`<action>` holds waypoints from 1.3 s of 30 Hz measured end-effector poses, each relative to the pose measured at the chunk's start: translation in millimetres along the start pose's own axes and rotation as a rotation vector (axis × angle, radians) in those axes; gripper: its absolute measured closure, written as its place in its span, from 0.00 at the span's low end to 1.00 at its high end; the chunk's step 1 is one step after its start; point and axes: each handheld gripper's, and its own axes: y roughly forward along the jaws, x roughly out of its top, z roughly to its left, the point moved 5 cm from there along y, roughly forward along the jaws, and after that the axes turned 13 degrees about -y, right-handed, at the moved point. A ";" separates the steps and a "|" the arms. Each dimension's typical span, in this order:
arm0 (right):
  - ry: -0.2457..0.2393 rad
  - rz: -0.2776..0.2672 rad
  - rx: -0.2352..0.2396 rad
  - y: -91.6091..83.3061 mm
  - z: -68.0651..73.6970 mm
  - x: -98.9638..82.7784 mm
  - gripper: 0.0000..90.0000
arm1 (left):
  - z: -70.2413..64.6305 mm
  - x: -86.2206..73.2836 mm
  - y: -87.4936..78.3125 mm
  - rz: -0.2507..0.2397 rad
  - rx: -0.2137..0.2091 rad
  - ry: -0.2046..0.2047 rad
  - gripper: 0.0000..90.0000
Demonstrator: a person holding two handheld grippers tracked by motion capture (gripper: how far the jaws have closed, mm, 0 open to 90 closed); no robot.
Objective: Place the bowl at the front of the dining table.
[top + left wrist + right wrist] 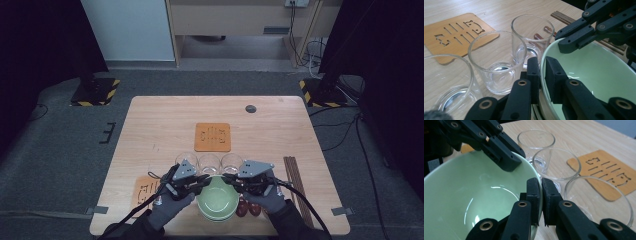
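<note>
Between both grippers' fingers, green bowl's opposite rims.

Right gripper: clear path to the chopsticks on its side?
Probably not right now: the right gripper is clamped on the green bowl rim. Once released, the chopsticks lie unobstructed beside it.

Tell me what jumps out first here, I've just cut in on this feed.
The pale green bowl at the table's near edge stands out: the left gripper and the right gripper each pinch its rim from opposite sides. Just behind it stand three empty clear glasses in a row, with a wooden trivet farther back at mid-table.
</note>
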 end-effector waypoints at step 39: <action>0.028 -0.002 -0.001 -3.9 1.2 9.4 0.93 | -2.8 5.4 -10.1 -0.016 -0.015 0.001 0.90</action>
